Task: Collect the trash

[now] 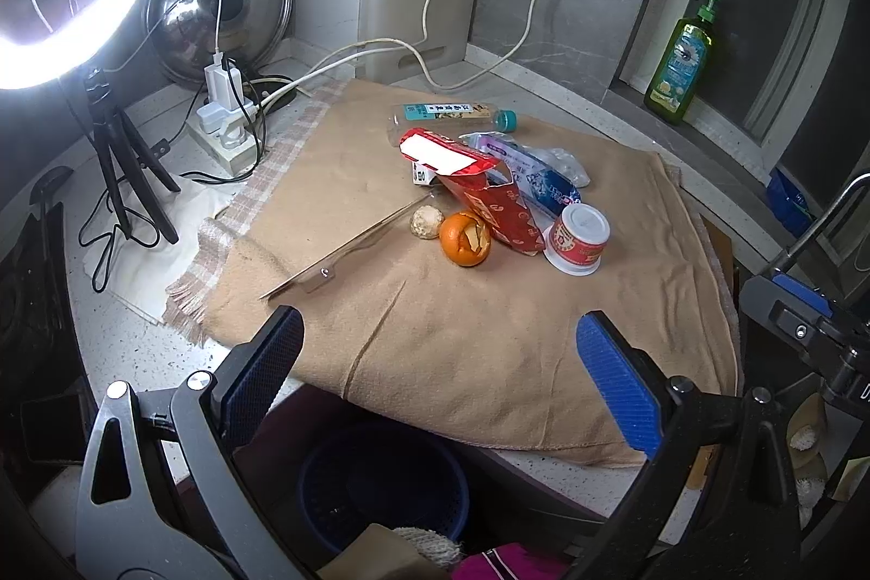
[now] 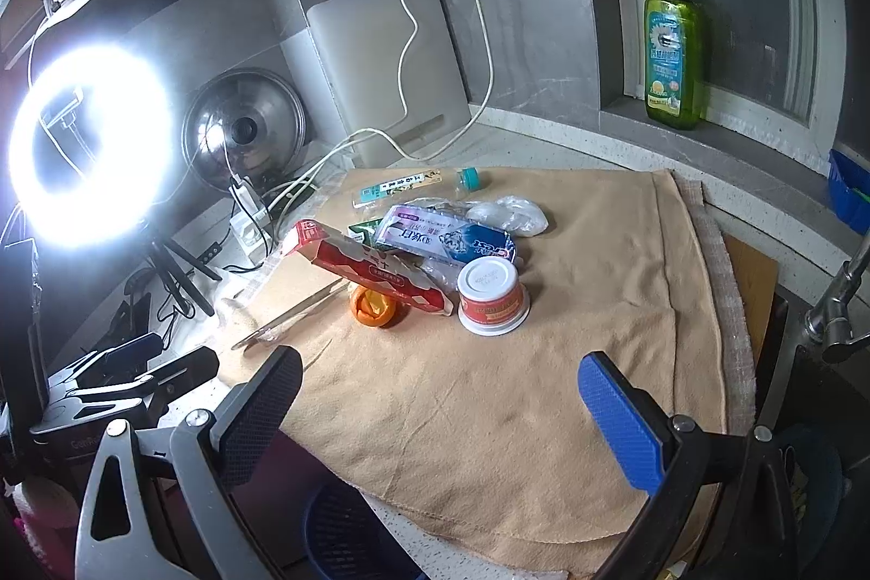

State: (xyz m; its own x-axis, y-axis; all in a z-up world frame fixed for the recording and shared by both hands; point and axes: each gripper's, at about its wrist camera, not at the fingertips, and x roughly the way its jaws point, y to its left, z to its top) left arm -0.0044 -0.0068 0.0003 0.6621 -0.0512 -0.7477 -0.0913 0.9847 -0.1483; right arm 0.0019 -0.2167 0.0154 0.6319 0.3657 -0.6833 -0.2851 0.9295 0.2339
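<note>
both claws [image 1: 437, 362] [image 2: 440, 395] released over tan towel [image 1: 489, 335] on speckled kitchen counter [image 1: 136, 351].

You can read "Crest", upside down, on the blue toothpaste box [image 2: 451, 237]. The print on the bottle [image 2: 671, 61], cup [image 2: 492, 297] and red carton [image 2: 375, 273] is too small for you to read.

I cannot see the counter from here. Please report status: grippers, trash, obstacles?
Left gripper open, empty; right gripper open, empty. Trash pile untouched on tan towel. Blue basket below counter edge. Path clear.
</note>
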